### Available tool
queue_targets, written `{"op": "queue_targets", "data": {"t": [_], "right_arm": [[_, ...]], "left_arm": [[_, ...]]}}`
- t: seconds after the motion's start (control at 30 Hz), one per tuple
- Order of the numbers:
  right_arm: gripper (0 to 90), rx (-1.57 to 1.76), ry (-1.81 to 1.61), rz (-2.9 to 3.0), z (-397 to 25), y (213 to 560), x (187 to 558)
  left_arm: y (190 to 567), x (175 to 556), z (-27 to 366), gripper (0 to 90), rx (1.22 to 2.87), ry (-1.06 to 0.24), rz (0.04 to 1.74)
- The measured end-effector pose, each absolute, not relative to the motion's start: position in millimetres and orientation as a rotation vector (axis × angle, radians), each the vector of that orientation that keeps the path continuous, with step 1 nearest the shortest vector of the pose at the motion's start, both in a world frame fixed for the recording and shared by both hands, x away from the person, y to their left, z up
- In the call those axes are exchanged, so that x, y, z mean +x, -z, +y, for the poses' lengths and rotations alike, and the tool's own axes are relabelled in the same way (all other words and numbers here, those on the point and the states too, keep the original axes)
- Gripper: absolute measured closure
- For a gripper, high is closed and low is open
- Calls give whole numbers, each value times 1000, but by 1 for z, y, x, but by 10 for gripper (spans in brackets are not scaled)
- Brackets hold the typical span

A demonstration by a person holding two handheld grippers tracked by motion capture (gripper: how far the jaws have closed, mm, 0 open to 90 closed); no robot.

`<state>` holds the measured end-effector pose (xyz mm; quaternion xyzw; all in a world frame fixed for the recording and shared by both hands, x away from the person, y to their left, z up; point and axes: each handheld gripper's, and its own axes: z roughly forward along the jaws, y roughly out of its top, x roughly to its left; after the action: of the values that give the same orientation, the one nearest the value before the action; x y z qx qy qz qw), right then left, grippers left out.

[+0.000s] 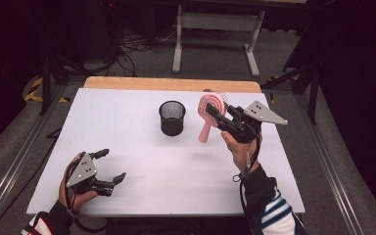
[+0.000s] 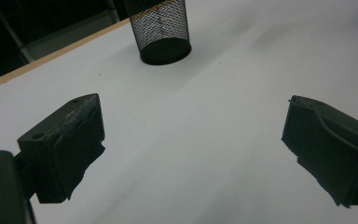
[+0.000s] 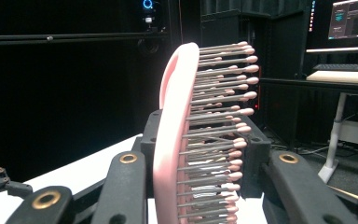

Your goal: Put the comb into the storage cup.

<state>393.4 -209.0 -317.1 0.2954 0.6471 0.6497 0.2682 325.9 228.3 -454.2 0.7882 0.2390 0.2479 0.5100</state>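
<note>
Table [image 1: 142,166]: white top with a bare wooden strip along the far edge; bears the cup; taken here as the landmark for every place below.

Right gripper [image 1: 214,113]: raised above the table's right half, near the far edge, held up by a hand coming in from the near right corner; jaws closed on the head of the brush, one at the pink back and one at the bristle side, as seen in the right gripper view; grey three-cornered plate on top, pointing toward the table's right edge.

Left gripper [image 1: 111,166]: low over the table's near left corner, held in a hand; jaws spread wide with nothing between them; in the left gripper view, plain white tabletop in the gap [image 2: 191,140] and the cup farther off toward the table's middle.

Cup [image 1: 172,117]: black wire mesh, upright, standing on the table a little beyond its middle, toward the far edge; open at the top; apart from both grippers.

Brush [image 1: 208,115]: pink, round head, clear of the table, above its right half just right of the cup; handle hanging down toward the tabletop; head upright, edge-on in the right gripper view [image 3: 182,135], with rows of thin metal bristles tipped in pink pointing sideways.
</note>
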Motion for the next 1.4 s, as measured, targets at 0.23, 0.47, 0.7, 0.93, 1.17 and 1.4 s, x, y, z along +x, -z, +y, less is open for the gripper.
{"op": "queue_targets", "data": {"t": [0.23, 0.47, 0.7, 0.93, 1.17, 1.4], "right_arm": [[628, 805, -1754, 1738, -210, 313, 401], [629, 807, -1750, 1728, -207, 307, 408], [629, 808, -1753, 1708, -201, 298, 419], [629, 792, -1756, 1696, -190, 287, 428], [629, 784, -1764, 1662, -185, 276, 436], [629, 794, -1774, 1644, -180, 273, 444]], "left_arm": [[454, 326, 228, 65, 1893, -601, 574], [455, 327, 225, 66, 1901, -593, 566], [456, 328, 222, 66, 1904, -580, 557], [458, 329, 222, 67, 1902, -563, 560], [458, 329, 222, 67, 1903, -557, 564], [458, 329, 222, 66, 1901, -555, 566]]}}
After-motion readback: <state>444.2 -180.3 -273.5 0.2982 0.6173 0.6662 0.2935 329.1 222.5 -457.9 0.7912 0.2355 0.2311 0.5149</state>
